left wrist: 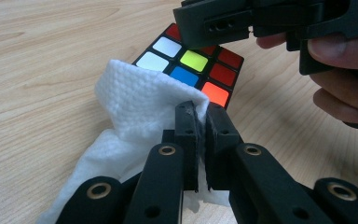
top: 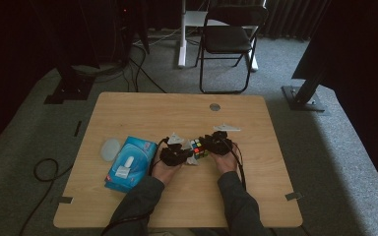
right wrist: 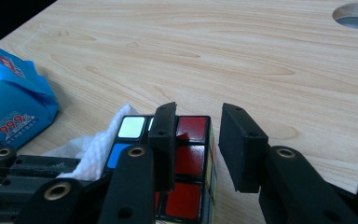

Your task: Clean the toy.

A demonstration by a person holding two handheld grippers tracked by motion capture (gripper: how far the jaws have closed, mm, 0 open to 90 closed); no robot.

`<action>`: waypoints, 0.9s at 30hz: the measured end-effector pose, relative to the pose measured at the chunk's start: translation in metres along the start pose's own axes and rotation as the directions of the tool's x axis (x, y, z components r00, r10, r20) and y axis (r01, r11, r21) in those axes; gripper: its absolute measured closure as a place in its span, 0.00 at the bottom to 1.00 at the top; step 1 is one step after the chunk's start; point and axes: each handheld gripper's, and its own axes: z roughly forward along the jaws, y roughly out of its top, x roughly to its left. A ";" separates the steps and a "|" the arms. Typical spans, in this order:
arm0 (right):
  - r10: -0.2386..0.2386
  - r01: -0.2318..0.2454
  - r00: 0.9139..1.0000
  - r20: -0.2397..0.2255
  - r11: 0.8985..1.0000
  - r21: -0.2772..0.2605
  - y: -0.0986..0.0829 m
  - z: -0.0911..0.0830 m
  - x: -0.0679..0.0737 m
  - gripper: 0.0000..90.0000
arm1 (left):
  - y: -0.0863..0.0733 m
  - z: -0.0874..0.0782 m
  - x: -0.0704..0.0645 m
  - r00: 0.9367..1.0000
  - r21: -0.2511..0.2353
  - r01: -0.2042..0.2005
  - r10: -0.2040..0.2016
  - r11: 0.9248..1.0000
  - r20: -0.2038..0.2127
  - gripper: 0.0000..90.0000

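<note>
A Rubik's cube (top: 198,147) lies on the wooden table (top: 177,110) between my two grippers. Close up, the cube (left wrist: 193,60) shows white, yellow, blue and red stickers. My left gripper (left wrist: 201,109) is shut on a white wet wipe (left wrist: 135,93), and the wipe is pressed against the near side of the cube. My right gripper (right wrist: 199,109) is open. Its left jaw lies over the top of the cube (right wrist: 191,154) and its right jaw hangs past the cube's right edge. From above, the left gripper (top: 183,155) and the right gripper (top: 212,142) flank the cube.
A blue pack of wet wipes (top: 130,163) lies left of the hands, with a round translucent lid (top: 110,149) beside it. A cable hole (top: 215,106) sits at the table's far middle. A black folding chair (top: 229,39) stands beyond the table.
</note>
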 end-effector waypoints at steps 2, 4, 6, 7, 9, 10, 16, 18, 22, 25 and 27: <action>-0.004 0.004 1.000 0.003 1.000 0.003 0.000 0.000 0.000 0.72 | 0.000 -0.001 0.002 1.000 -0.004 0.005 -0.005 1.000 -0.010 0.96; -0.006 0.006 1.000 0.004 1.000 -0.001 0.000 -0.002 0.000 0.69 | 0.000 -0.002 0.005 1.000 -0.006 0.014 -0.014 1.000 -0.023 0.96; -0.002 0.002 1.000 -0.017 1.000 -0.003 -0.001 -0.005 -0.002 0.69 | 0.001 -0.004 0.008 0.999 -0.015 0.029 -0.029 0.999 -0.027 0.96; -0.002 0.002 1.000 -0.017 1.000 -0.003 -0.001 -0.005 -0.002 0.69 | 0.001 -0.004 0.008 0.999 -0.015 0.029 -0.029 0.999 -0.027 0.96; -0.003 0.003 1.000 -0.026 1.000 -0.002 -0.003 -0.008 -0.003 0.69 | 0.004 -0.008 0.010 0.999 -0.038 0.045 -0.046 0.998 -0.019 0.96; 0.003 -0.003 0.999 -0.034 1.000 -0.006 -0.004 -0.009 -0.003 0.69 | 0.004 -0.008 0.010 0.999 -0.038 0.045 -0.046 0.998 -0.019 0.96; -0.003 0.003 0.999 -0.042 1.000 0.011 -0.006 -0.011 0.000 0.69 | 0.015 -0.018 0.007 0.999 -0.086 0.044 -0.044 0.995 -0.003 0.96; 0.005 -0.004 0.999 -0.038 1.000 0.010 -0.006 -0.011 0.000 0.69 | 0.017 -0.020 0.004 0.999 -0.097 0.042 -0.042 0.994 0.009 0.96; 0.016 -0.016 0.999 -0.044 1.000 0.007 -0.007 -0.010 -0.001 0.71 | 0.019 -0.021 -0.002 0.999 -0.112 0.034 -0.030 0.993 0.034 0.96; 0.020 -0.020 0.999 -0.044 1.000 0.005 -0.007 -0.010 -0.001 0.73 | 0.017 -0.015 -0.003 0.999 -0.080 0.026 -0.024 0.996 0.026 0.96; 0.017 -0.017 0.999 -0.044 1.000 0.005 -0.007 -0.010 -0.001 0.73 | 0.013 -0.011 -0.002 0.999 -0.061 0.034 -0.033 0.998 0.017 0.96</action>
